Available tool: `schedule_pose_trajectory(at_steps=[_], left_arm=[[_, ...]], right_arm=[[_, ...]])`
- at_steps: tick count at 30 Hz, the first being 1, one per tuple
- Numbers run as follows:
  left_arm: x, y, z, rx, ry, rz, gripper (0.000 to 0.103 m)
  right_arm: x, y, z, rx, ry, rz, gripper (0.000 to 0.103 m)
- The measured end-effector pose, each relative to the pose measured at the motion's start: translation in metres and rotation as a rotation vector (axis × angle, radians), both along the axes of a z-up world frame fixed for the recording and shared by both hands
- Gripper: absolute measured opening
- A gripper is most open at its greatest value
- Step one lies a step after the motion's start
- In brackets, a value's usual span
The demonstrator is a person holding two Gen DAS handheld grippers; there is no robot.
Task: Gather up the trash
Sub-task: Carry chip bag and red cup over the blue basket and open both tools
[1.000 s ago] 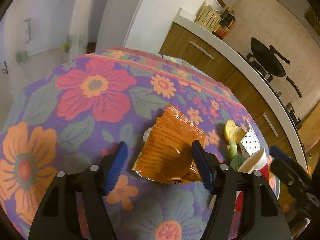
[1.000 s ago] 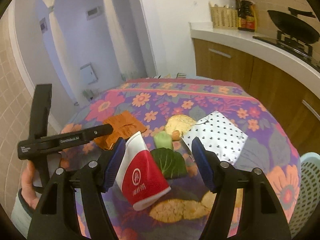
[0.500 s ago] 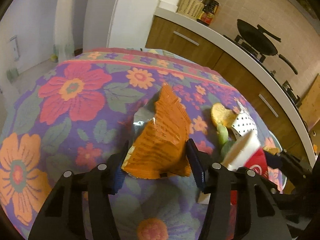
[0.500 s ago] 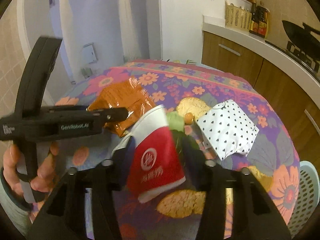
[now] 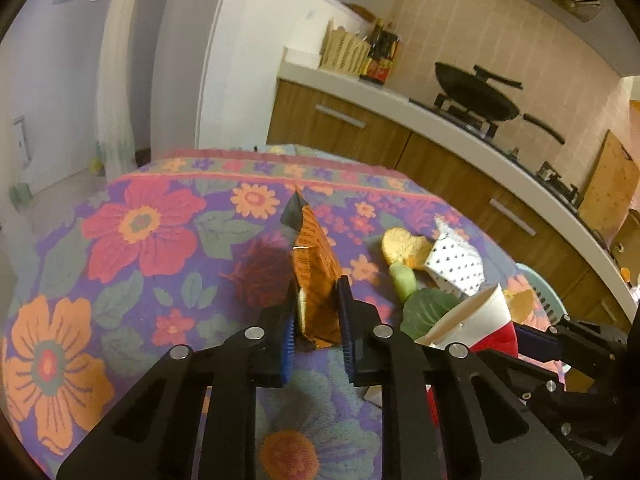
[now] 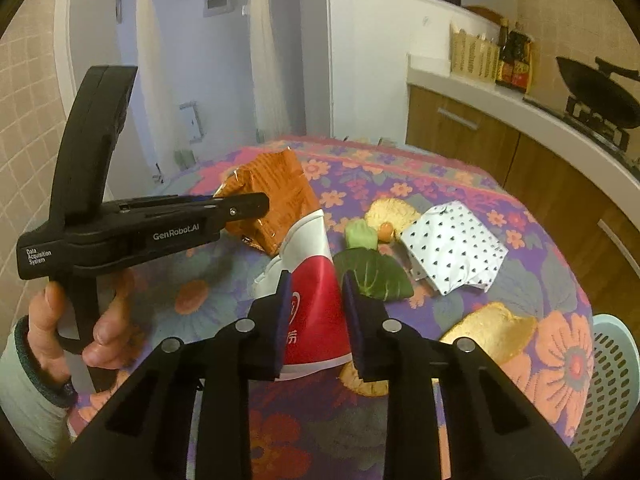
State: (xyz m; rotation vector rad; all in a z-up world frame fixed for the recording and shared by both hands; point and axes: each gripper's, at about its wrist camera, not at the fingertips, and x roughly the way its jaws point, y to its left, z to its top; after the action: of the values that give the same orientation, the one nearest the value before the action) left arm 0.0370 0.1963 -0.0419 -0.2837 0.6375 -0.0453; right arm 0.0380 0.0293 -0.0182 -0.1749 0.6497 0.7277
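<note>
An orange snack wrapper [image 5: 314, 264] stands squeezed on edge between the blue pads of my left gripper [image 5: 318, 312], whose jaws are closing and press on it. The wrapper [image 6: 276, 196] hangs above the floral tablecloth [image 6: 440, 184], with the left gripper [image 6: 240, 204] seen side-on in a person's hand. My right gripper [image 6: 316, 300] has its jaws closing on a red and white paper cup [image 6: 316, 276], and both pads touch its sides. The cup [image 5: 472, 320] tilts mouth-up at the lower right of the left wrist view.
A green leaf [image 6: 372, 276], a pale green chunk [image 6: 360, 234], a white dotted paper bag [image 6: 456, 252] and crusty bread pieces [image 6: 488, 332] lie on the table. A light blue basket [image 6: 608, 384] stands past its right edge. A kitchen counter runs behind.
Both grippers' jaws narrowed from wide apart onto their items. The wrapper went from lying flat to pinched upright and raised. The cup came up off the cloth.
</note>
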Motion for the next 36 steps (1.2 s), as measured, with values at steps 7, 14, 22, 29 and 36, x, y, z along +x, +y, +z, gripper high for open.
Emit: schedule_pose_trajectory(at_steps=[7,14,22,29,36], left_arm=[[-0.01,-0.003,0.01,-0.006,-0.054,-0.002,0.002],[-0.029,-0.036,0.05,0.025,-0.143,-0.07,0.002],[-0.012,-0.109,0.08,0.064,-0.173,-0.201,0.002],[0.013,-0.183,0.08,0.067,-0.156,-0.328,0.002],[0.035,-0.274,0.069,0.123,-0.117,-0.481,0.003]], right_arm=[[-0.005,-0.017,0.014,0.064,-0.034,-0.034,0.022],[-0.014,-0.053,0.037,0.106,-0.101,-0.106,0.022],[-0.008,-0.132,0.047,0.17,-0.123,-0.264,0.022],[-0.004,-0.213,0.042,0.214,-0.124,-0.413,0.022],[0.006,-0.296,0.022,0.255,-0.084,-0.594,0.022]])
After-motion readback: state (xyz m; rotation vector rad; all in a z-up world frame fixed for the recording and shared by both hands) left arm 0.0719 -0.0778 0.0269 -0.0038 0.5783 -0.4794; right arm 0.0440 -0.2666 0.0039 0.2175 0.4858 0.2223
